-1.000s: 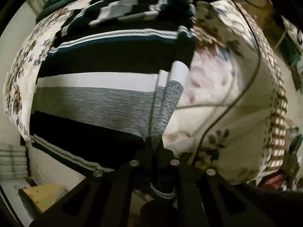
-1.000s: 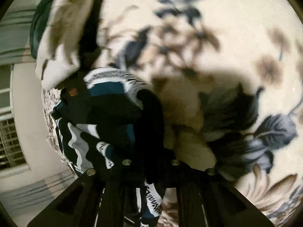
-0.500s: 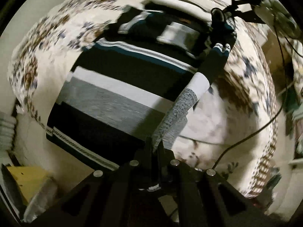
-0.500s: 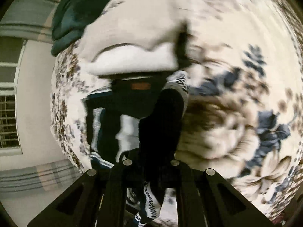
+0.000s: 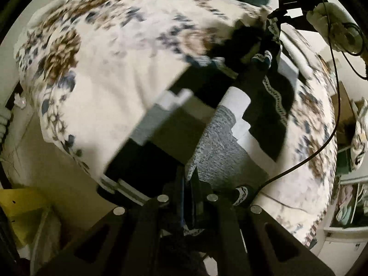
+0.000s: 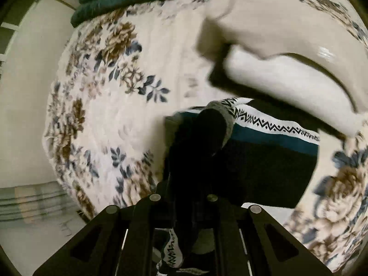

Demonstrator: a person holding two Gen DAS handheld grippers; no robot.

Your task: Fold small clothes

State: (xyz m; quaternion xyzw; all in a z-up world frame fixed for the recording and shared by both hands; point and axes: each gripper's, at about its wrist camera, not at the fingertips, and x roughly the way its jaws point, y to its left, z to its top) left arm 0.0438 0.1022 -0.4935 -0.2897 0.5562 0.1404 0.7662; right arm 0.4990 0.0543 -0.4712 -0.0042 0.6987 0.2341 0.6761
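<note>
Left gripper [image 5: 189,185] clenched on striped sweater [image 5: 220,151] edge; right gripper [image 6: 186,197] clenched on far edge. Both lift side panel over floral bedspread [image 5: 110,73], likely for lengthwise fold.

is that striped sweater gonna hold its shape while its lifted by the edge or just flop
Probably flop: the striped sweater already sags and creases between the left gripper and the right gripper. It looks like thick knit, so likely weighty enough to drag on the flowered blanket. Slipping seems unlikely; both grippers are shut on bunched cloth.
</note>
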